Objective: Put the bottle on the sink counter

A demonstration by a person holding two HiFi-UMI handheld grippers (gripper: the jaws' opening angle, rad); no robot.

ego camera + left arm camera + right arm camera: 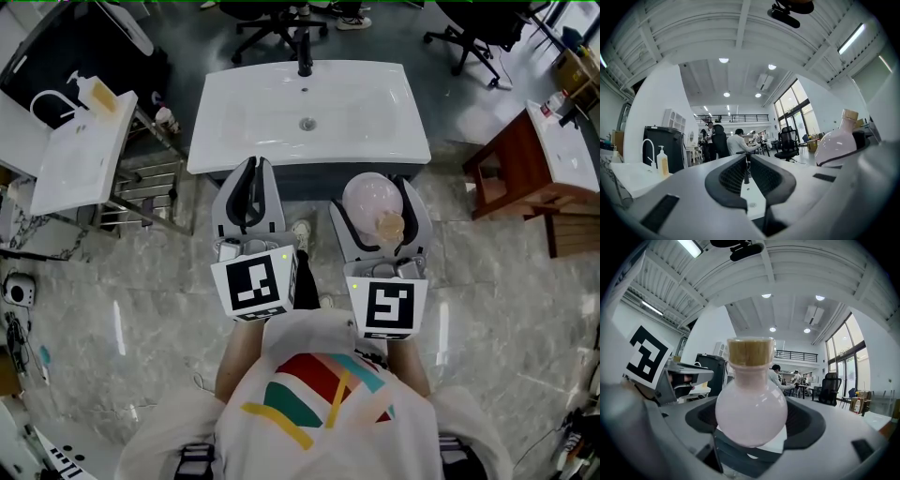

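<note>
A round pale-pink bottle with a cork stopper lies between the jaws of my right gripper, which is shut on its belly. In the right gripper view the bottle fills the middle, cork end up. It is held over the floor, just in front of the white sink counter with its black faucet. My left gripper hovers beside it at the counter's front edge, shut with nothing between its pads. The left gripper view also catches the bottle at its right.
A second white sink with a soap dispenser stands at the left over a metal rack. A wooden stand is at the right. Office chairs stand behind the counter. People sit far off in the room.
</note>
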